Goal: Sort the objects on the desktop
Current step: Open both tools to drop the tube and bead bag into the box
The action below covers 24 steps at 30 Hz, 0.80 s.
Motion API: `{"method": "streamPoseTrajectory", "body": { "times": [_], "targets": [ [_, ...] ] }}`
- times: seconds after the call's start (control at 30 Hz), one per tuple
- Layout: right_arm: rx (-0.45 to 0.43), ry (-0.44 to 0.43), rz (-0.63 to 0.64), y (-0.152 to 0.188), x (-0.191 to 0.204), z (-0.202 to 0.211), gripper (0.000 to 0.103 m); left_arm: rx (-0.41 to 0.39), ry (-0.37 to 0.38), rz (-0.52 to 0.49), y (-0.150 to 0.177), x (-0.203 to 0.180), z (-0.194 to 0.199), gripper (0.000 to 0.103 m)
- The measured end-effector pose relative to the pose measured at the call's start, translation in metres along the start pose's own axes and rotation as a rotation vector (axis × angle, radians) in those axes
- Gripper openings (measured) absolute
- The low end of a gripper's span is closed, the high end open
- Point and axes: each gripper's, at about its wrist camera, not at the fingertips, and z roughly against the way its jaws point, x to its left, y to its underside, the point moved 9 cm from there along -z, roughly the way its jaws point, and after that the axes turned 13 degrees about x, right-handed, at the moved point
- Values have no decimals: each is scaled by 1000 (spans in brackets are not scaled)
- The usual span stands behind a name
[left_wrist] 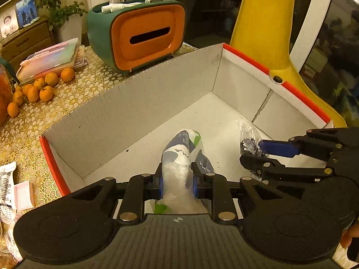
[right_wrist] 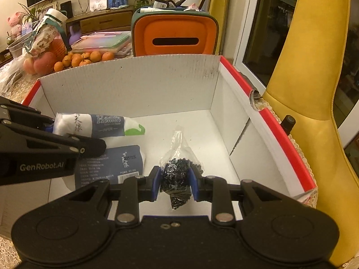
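Observation:
A white cardboard box (left_wrist: pixel 170 87) with a red rim lies open on the table, also seen as the box (right_wrist: pixel 157 94) in the right wrist view. My left gripper (left_wrist: pixel 177 180) is shut on a blue-and-white tissue pack (left_wrist: pixel 182 150) and holds it inside the box, low over the floor. My right gripper (right_wrist: pixel 175 180) is shut on a small clear bag of black bits (right_wrist: pixel 178 170), also inside the box. The right gripper (left_wrist: pixel 255 151) shows at the right of the left wrist view with the bag (left_wrist: pixel 249 136). The tissue pack (right_wrist: pixel 98 125) lies left of the bag.
A green-and-orange tissue holder (left_wrist: pixel 143 38) with pens on top stands behind the box. Small oranges (left_wrist: pixel 38 89) and a stack of plastic cases (left_wrist: pixel 51 58) lie at the left on the gold tablecloth. A yellow chair (right_wrist: pixel 309 89) stands right of the box. Snack packets (left_wrist: pixel 9 190) lie near left.

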Motion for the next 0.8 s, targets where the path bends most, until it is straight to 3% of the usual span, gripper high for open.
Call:
{"method": "streamPoseTrajectory", "body": {
  "times": [0.3, 0.5, 0.57, 0.63, 0.7, 0.73, 0.8],
  "targets": [
    [-18, -13, 0, 1, -1, 4, 36, -15, -9, -32, 3, -3, 7, 24],
    [-46, -30, -2, 1, 1, 16, 53, -38, 1, -16, 7, -3, 20, 27],
    [-55, -37, 0, 1, 2, 21, 58, -50, 1, -14, 7, -2, 26, 35],
    [-69, -42, 2, 1, 2, 28, 62, -71, -9, -5, 8, 1, 33, 58],
    [-83, -38, -2, 2, 1, 35, 62, -87, -13, -3, 8, 5, 39, 69],
    [-87, -44, -6, 3, 0, 39, 63, -90, -7, -1, 9, 6, 42, 75],
    [-89, -54, -14, 4, -1, 44, 66, -105, 2, 7, 11, 8, 48, 76]
  ]
}}
